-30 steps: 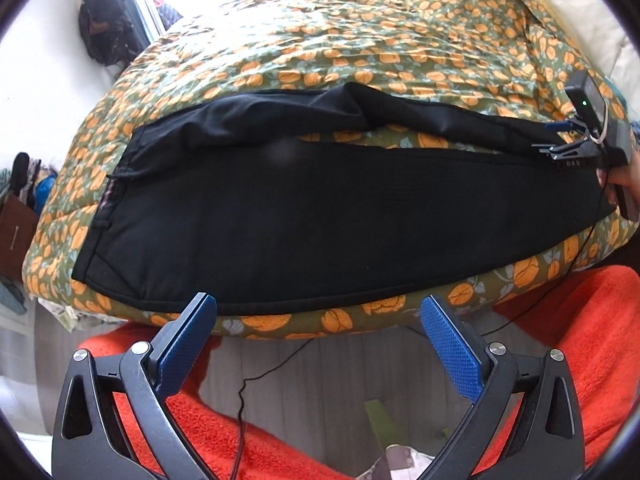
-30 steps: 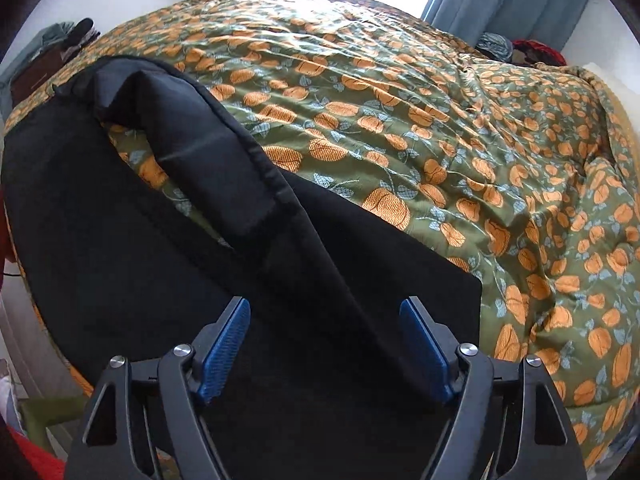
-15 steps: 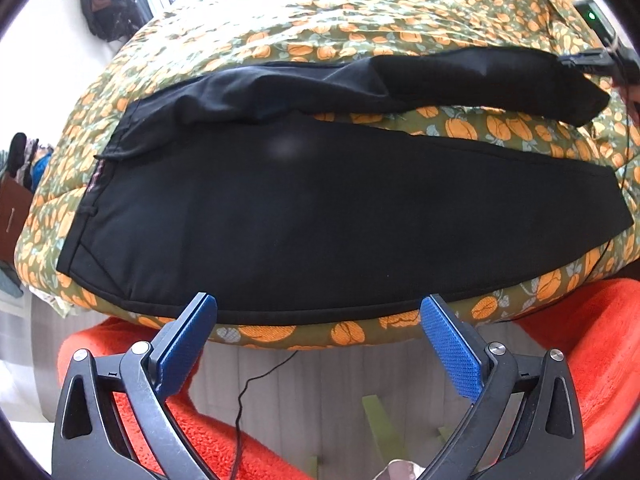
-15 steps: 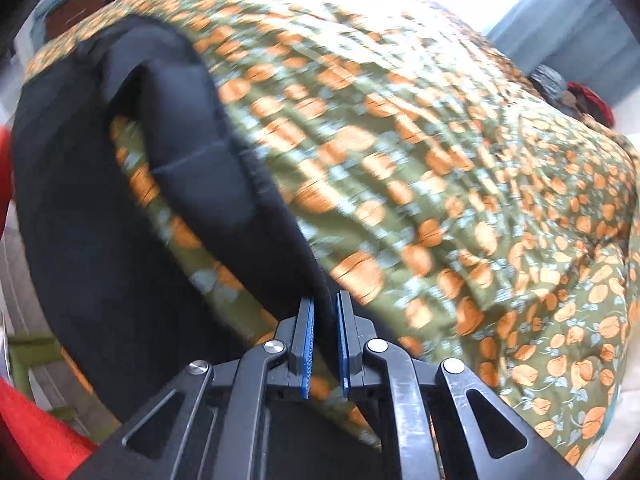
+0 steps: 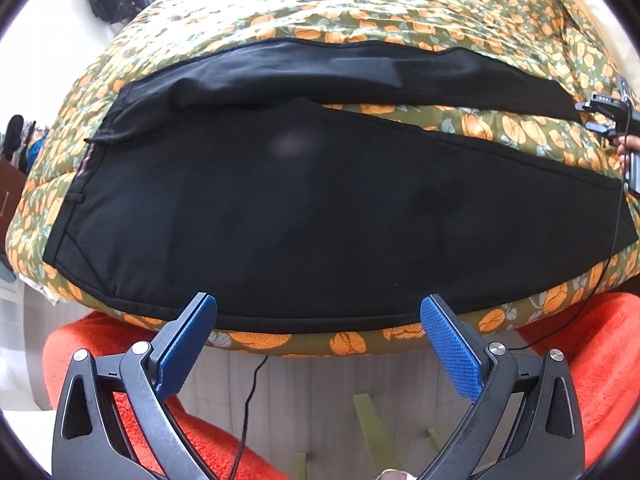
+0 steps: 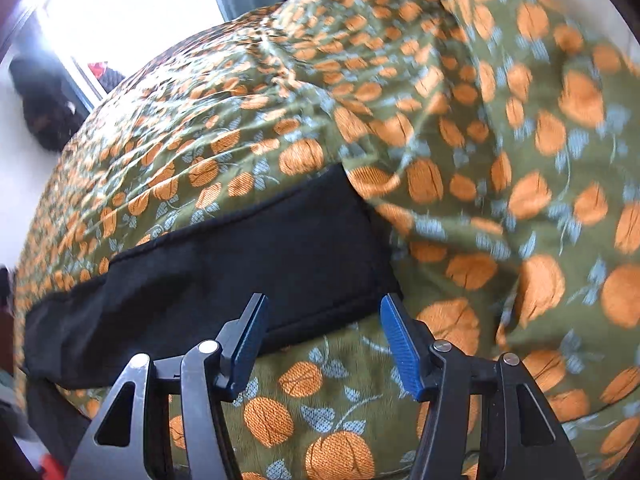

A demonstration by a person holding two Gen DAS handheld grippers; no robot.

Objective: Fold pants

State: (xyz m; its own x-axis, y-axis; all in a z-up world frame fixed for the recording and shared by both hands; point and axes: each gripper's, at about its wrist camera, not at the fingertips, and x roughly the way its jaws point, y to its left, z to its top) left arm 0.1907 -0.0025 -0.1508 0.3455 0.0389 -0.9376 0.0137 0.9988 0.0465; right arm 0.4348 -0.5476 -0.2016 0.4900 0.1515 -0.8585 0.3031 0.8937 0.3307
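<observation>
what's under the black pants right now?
The black pants lie spread on a green quilt with orange fruit print, which shows between the two legs and past every edge. Whatever lies beneath the quilt is covered. No other item peeks out from under the pants.

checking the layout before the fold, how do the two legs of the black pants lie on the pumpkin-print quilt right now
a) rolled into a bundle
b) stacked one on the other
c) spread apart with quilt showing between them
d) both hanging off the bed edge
c: in the left wrist view the black pants lie flat with a wedge of pumpkin-print quilt showing between the two legs.
</observation>
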